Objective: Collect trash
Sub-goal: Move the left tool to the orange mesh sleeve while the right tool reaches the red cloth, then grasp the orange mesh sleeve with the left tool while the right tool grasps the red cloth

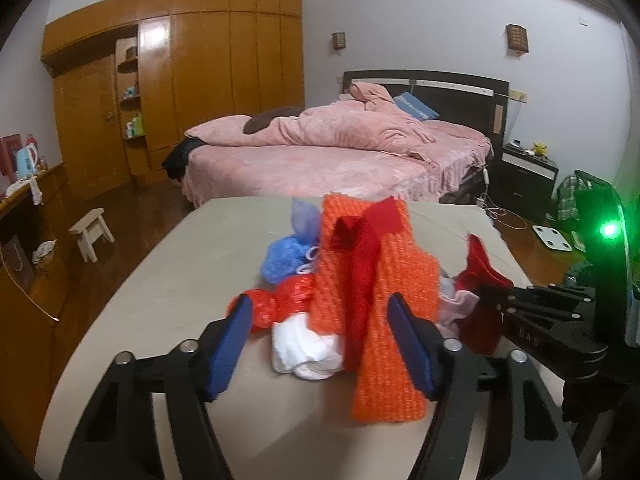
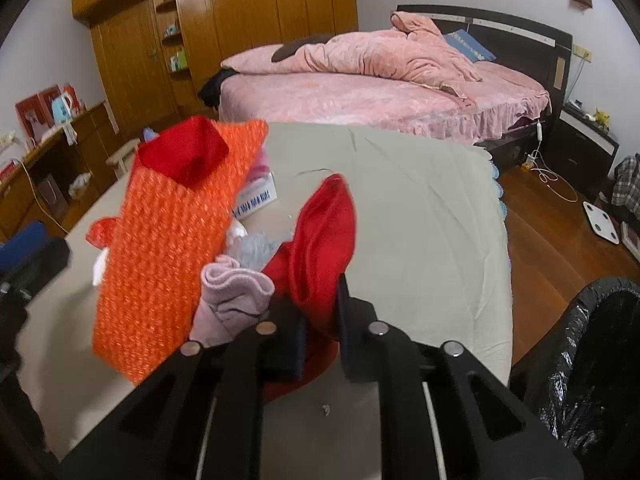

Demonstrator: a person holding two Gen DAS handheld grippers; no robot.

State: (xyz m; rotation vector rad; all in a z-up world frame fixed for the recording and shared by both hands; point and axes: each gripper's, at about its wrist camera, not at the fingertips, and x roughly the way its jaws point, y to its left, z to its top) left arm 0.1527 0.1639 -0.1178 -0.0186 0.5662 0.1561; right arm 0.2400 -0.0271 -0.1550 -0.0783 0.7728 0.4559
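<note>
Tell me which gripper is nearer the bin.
Right. The right gripper, shut on a red cloth, has the bin just beside it; the left gripper straddles the orange knit, farther away.

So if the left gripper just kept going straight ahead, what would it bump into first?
Probably the orange knitted piece: it stands up between the left gripper's open pads, with the white crumpled wad beside it. Depth is hard to judge.

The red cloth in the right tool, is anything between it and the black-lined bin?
Nothing visible. The right tool is shut on the red cloth, and the black-lined bin stands off the table's right edge, with only bare table cover between them.
</note>
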